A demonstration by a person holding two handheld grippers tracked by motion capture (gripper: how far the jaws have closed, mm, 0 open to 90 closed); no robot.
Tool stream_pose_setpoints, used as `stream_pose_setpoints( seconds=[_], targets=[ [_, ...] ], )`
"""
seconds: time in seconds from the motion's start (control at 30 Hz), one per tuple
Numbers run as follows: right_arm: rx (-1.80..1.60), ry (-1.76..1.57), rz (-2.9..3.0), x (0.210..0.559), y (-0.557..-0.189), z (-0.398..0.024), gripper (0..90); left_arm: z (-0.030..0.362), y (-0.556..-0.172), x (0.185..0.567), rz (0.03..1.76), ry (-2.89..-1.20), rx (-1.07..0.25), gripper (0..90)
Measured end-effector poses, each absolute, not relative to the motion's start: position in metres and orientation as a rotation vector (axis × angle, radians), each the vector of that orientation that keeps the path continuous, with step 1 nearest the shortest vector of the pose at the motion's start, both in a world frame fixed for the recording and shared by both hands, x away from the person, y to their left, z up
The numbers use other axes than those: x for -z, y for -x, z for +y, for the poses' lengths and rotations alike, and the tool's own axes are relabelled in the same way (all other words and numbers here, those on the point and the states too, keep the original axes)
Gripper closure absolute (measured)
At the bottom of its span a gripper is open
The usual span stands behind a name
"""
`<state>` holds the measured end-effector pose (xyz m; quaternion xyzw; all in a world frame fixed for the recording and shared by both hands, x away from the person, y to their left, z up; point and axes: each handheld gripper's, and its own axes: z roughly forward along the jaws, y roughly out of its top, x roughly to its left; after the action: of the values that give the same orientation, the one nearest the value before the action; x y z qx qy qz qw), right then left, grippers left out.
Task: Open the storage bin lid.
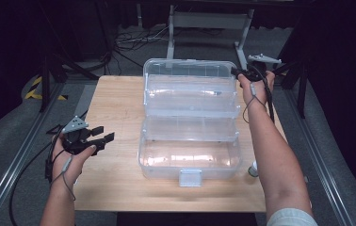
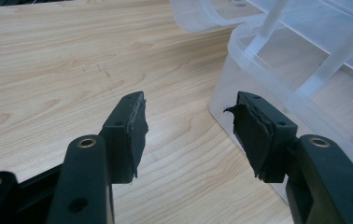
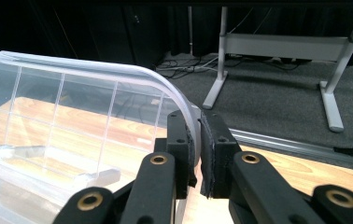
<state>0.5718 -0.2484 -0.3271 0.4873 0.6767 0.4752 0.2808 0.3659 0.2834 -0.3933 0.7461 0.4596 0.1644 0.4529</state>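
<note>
Right claw (image 3: 197, 156) pinching upright lid rim of clear box (image 1: 190, 117) at upper right, box's long axis left-right, latch toward bottom edge, left claw (image 2: 188, 135) wide, empty over counter (image 2: 48, 70)

A clear plastic tiered storage box (image 1: 190, 127) is set open on the wooden table (image 1: 115, 183). Its raised lid (image 1: 190, 67) is gripped at the far right corner by the right gripper (image 1: 240, 74); the left gripper (image 1: 101, 133) is held open, apart from the box.

1 clear box (image 1: 190, 155), 2 grippers, 1 table (image 1: 115, 94), maybe 1 small bottle (image 1: 253, 169).
</note>
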Motion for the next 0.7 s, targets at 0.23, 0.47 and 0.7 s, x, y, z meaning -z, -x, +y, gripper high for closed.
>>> stream_pose_setpoints(
  seconds=[0.23,0.47,0.7],
  targets=[
    [-1.276,-1.331,1.828,0.331,-0.578,-0.250,83.1,0.282,-0.367,0.395,1.132,-1.846,-0.398,45.0],
    [-1.259,-1.335,1.848,0.333,-0.582,-0.249,83.2,0.281,-0.368,0.397,1.137,-1.856,-0.388,44.7],
    [-1.236,-1.343,1.871,0.336,-0.588,-0.248,83.4,0.279,-0.369,0.400,1.137,-1.862,-0.380,44.6]
  ],
)
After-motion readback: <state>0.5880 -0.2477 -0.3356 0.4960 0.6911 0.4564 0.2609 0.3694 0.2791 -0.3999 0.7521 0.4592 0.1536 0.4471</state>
